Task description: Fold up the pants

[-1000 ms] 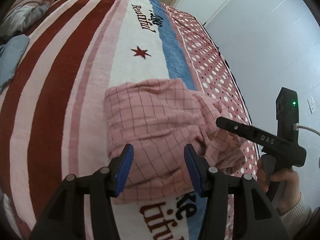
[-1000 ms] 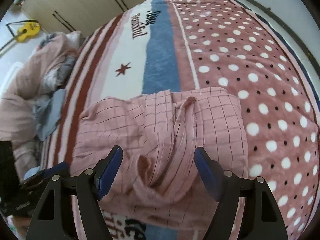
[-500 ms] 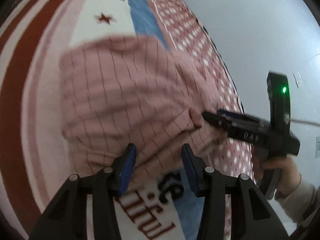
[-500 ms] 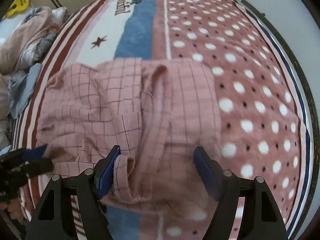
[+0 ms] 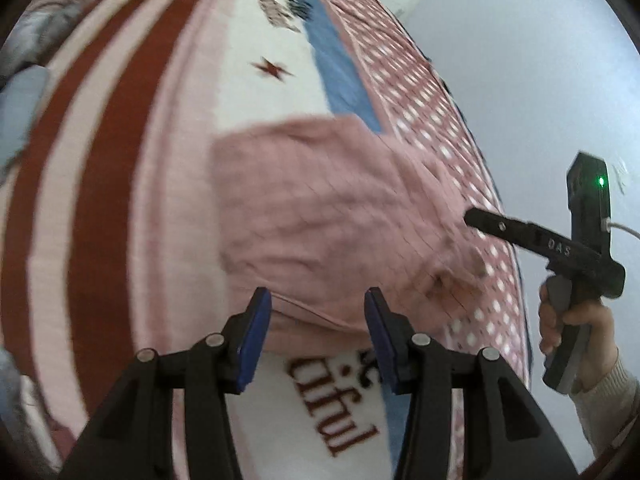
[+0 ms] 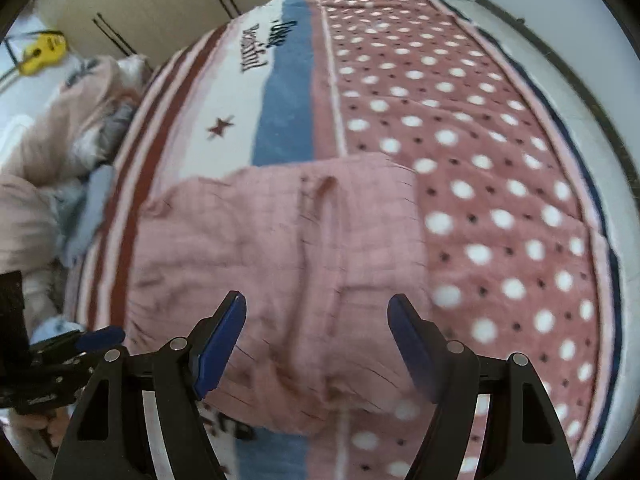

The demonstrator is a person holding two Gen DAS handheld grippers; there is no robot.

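Note:
The pink checked pants point(image 5: 332, 224) lie folded in a rough rectangle on the patterned bed blanket point(image 5: 120, 184); they also show in the right wrist view point(image 6: 288, 264). My left gripper point(image 5: 318, 340) is open and empty, just above the pants' near edge. My right gripper point(image 6: 316, 348) is open and empty over the near part of the pants. The right gripper also shows from the side in the left wrist view point(image 5: 472, 216), its tip at the pants' right edge. Both views are motion-blurred.
A pile of bedding and clothes point(image 6: 52, 152) lies at the left of the bed. A yellow toy guitar point(image 6: 42, 50) stands by the wardrobe point(image 6: 160, 4). A white wall point(image 5: 540, 60) runs along the bed's right side.
Both grippers have pulled back and up from the pants, which now look smaller in both views. Both stay open and the pants stay lying on the bed.

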